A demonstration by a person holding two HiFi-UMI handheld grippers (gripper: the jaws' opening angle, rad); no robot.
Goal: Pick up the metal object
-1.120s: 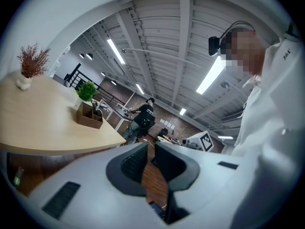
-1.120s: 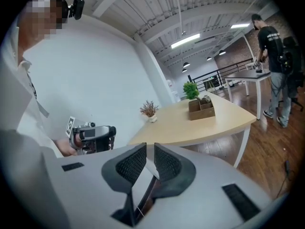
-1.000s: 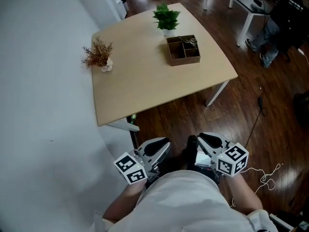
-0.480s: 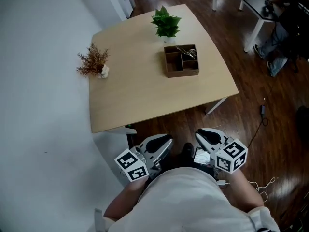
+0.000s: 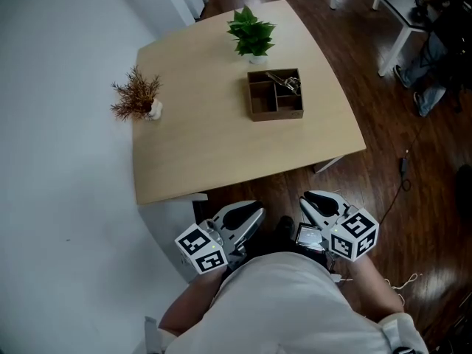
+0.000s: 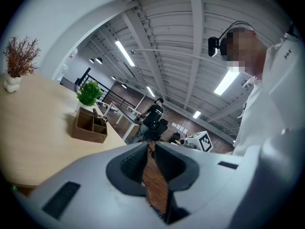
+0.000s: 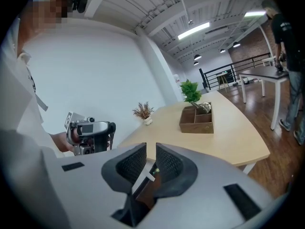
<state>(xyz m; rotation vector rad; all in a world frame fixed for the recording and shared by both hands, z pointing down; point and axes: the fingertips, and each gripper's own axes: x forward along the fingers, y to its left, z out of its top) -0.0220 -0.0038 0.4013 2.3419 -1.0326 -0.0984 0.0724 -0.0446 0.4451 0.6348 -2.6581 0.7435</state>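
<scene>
While left hand-held gripper point(image 5: 253, 212) and right hand-held gripper point(image 5: 310, 199) sit clenched, empty, well apart from brown wooden divided box point(image 5: 274, 110), shiny metal object point(image 5: 285, 82) inside may snag a partition.

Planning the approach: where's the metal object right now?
In the head view, the metal object lies in the far-right compartment of the wooden box, just this side of the green plant, on the far right part of the table.
</scene>
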